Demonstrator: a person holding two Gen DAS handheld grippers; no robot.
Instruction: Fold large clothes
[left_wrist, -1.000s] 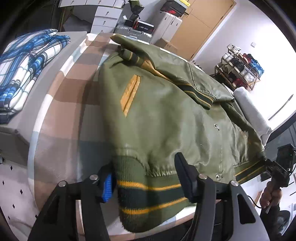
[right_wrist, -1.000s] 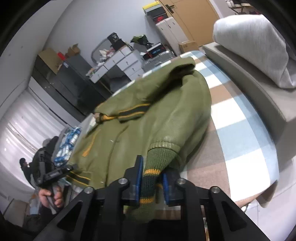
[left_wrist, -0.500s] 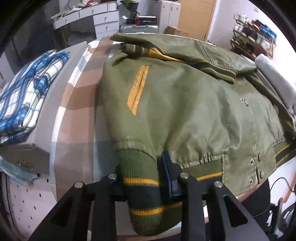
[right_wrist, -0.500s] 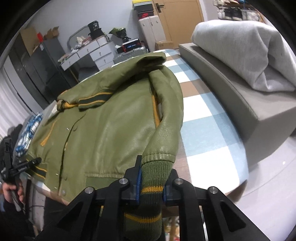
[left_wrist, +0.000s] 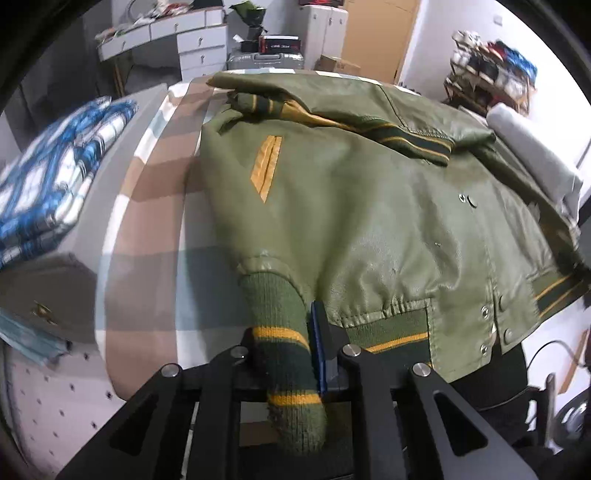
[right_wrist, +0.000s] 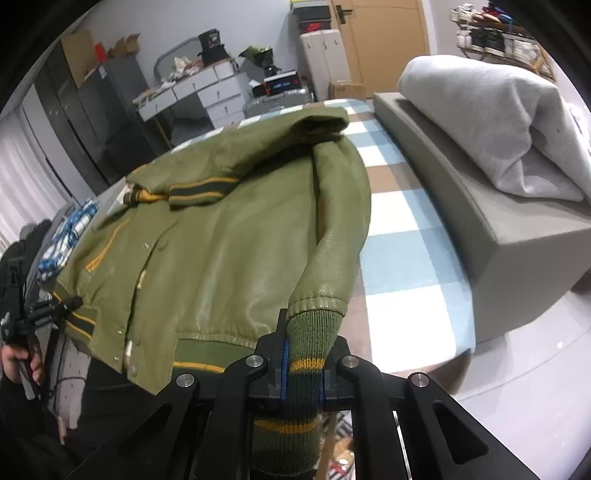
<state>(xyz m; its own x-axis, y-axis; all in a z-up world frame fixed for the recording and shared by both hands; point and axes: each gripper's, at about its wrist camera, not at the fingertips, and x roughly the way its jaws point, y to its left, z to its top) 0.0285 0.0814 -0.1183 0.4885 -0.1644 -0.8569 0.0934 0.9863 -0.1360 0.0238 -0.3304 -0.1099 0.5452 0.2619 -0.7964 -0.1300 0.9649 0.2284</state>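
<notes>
Left tool (left_wrist: 286, 350) clenched on one knit cuff (left_wrist: 284, 343) at bottom centre, jaws just closing in. Right tool (right_wrist: 302, 363) likewise clenched on the other cuff (right_wrist: 306, 354). Jacket (left_wrist: 369, 221) lies spread, front up, mid-frame on the checked bench (left_wrist: 147, 221) — plaid cloth (left_wrist: 48, 184) upper left, grey cloth (right_wrist: 491, 122) upper right.

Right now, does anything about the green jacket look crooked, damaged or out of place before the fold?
Nothing looks damaged. The green jacket lies face up on the checked cloth, but its hem and both knit cuffs hang over the near edge. The left gripper and right gripper have just closed on one cuff each. The collar sits slightly rumpled.
</notes>
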